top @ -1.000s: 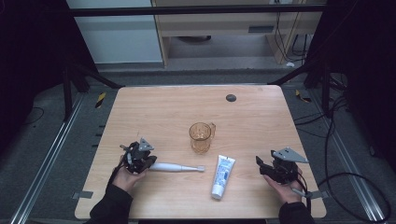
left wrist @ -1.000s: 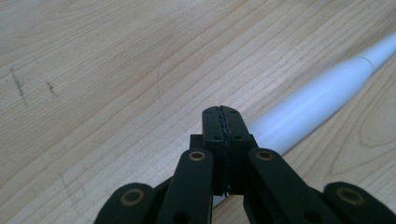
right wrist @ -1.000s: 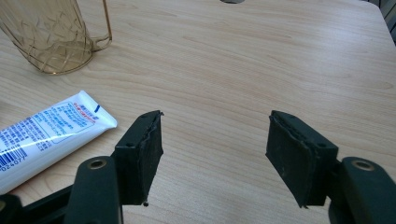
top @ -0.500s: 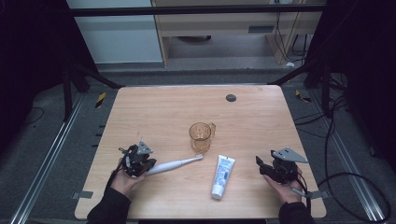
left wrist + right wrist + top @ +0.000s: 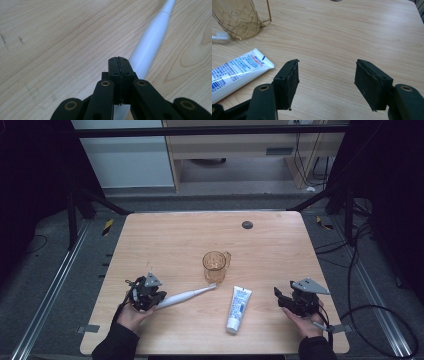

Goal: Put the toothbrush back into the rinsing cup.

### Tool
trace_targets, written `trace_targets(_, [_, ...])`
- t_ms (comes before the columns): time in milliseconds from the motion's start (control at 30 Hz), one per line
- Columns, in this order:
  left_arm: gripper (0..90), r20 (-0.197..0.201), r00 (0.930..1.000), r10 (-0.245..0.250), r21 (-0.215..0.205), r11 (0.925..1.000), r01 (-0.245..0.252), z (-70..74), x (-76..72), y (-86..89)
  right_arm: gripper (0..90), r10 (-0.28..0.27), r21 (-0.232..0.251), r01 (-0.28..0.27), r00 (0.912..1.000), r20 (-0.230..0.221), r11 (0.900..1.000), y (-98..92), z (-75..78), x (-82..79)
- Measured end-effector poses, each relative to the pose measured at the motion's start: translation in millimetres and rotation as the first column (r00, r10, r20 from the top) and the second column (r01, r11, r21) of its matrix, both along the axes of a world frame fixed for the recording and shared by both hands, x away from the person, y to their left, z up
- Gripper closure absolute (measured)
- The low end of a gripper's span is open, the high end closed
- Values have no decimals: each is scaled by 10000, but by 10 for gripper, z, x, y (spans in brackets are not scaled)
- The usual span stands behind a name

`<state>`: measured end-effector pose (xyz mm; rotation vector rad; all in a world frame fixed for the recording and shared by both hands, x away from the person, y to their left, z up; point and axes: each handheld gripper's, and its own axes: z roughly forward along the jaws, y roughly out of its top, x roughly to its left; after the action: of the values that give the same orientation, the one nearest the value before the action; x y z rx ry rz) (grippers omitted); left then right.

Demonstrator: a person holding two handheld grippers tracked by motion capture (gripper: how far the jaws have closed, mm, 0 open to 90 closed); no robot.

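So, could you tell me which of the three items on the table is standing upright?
The amber cup stands upright on its base. The toothbrush and the toothpaste tube both lie flat on the table.

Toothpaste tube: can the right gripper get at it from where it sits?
Probably yes. The right gripper has its fingers open and empty, and only bare table lies between it and the tube. The cup and toothbrush sit clear of that path.
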<state>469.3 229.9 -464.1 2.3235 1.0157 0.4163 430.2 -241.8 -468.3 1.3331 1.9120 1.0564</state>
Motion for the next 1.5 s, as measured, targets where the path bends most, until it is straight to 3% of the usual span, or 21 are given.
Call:
trace_targets(267, [821, 599, 9981, 139, -434, 9990, -113, 136, 21, 73, 358, -22, 21, 22, 10000, -1, 10000, 2, 6, -1])
trace_targets(300, [760, 778, 9969, 70, -470, 9989, -33, 153, 22, 78, 358, -16, -7, 16, 10000, 13, 10000, 3, 5, 0])
trace_targets(367, [739, 1068, 9942, 81, -455, 9990, -33, 185, 21, 75, 358, -25, 18, 25, 10000, -9, 10000, 4, 6, -1])
trace_targets(433, [653, 1215, 9925, 105, -411, 9991, -56, 212, 29, 62, 358, -40, 24, 40, 10000, 4, 10000, -2, 6, 1])
trace_targets(567, [591, 1327, 9912, -11, -334, 9994, 55, 224, 35, 35, 357, -44, 7, 44, 10000, -19, 10000, -4, 2, 7])
trace_targets(767, [495, 1271, 9919, -60, -655, 9977, 144, 303, 63, -28, 356, -55, -10, 55, 10000, -53, 10000, 1, -3, 17])
trace_targets(900, [480, 1085, 9919, -661, -668, 9951, 736, 365, 83, -130, 356, -68, 9, 68, 10000, -44, 10000, -5, -1, 18])
trace_targets(1067, [451, 978, 9908, -932, -631, 9930, 997, 401, 101, -213, 356, -64, -34, 64, 10000, -49, 10000, -6, -6, 27])
trace_targets(1133, [424, 454, 9930, -1094, -834, 9901, 1129, 423, 143, -244, 356, -64, 8, 65, 9999, -97, 10000, 0, -8, 29])
trace_targets(1300, [400, 551, 9885, -1408, -793, 9863, 1449, 455, 151, -305, 356, -57, 1, 57, 9999, -99, 10000, -2, -9, 30])
trace_targets(1500, [382, 361, 9811, -1899, -685, 9790, 1920, 443, 185, -359, 355, -66, -6, 66, 9999, -115, 10000, -1, -12, 37])
